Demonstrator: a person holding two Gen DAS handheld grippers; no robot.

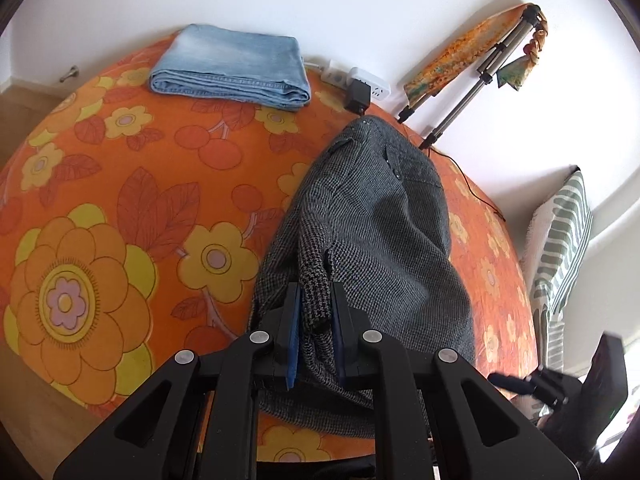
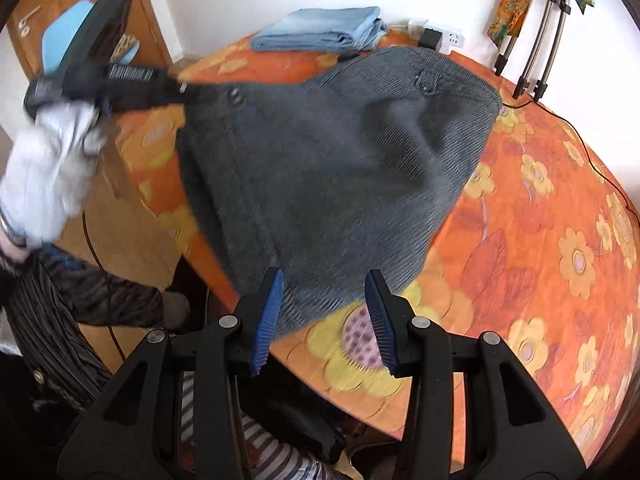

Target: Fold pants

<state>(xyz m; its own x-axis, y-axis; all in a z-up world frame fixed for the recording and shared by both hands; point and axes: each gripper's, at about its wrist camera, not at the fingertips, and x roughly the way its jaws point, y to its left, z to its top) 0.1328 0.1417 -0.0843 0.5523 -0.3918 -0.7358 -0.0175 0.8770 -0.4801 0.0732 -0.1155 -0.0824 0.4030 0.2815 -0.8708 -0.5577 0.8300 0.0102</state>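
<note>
1. Left wrist view: the left tongs (image 1: pixel 314 304) are clenched on a bunched ridge of the grey pants (image 1: pixel 372 220), the cloth pinched between the blue pads (image 1: pixel 294 332).
2. The pants lie on the orange flowered bed (image 1: pixel 120 208), running from the tongs up toward the power strip (image 1: pixel 356 82) at the wall. The waistband end, with a button and belt loop, lies just short of the strip.
3. Left of the strip, well apart from the grey pants, sit folded jeans (image 1: pixel 232 68), a finished neat stack. I take it as an earlier item or an example, not part of this fold.
4. Right of the strip a tripod (image 1: pixel 472 80) leans on the wall with a patterned cloth draped on it. A striped pillow (image 1: pixel 560 240) lies further right at the bed's edge.
5. Right wrist view: the right tongs (image 2: pixel 324 312) are released, nothing between the blue pads (image 2: pixel 268 320). The hem of the pants (image 2: pixel 332 168) lies just beyond the fingertips, not gripped. This view is blurred.
6. The pants spread from the tongs toward the power strip (image 2: pixel 440 38), with the jeans (image 2: pixel 320 34) left of it. At the far left a gloved hand (image 2: pixel 56 160) holds the other gripper (image 2: pixel 100 76) at the pants' side edge.
7. Progress, as I judge it: the pants look doubled leg over leg, so a lengthwise fold seems done. The cloth is rumpled and long. A crosswise fold, hem toward waistband, and smoothing are left.
</note>
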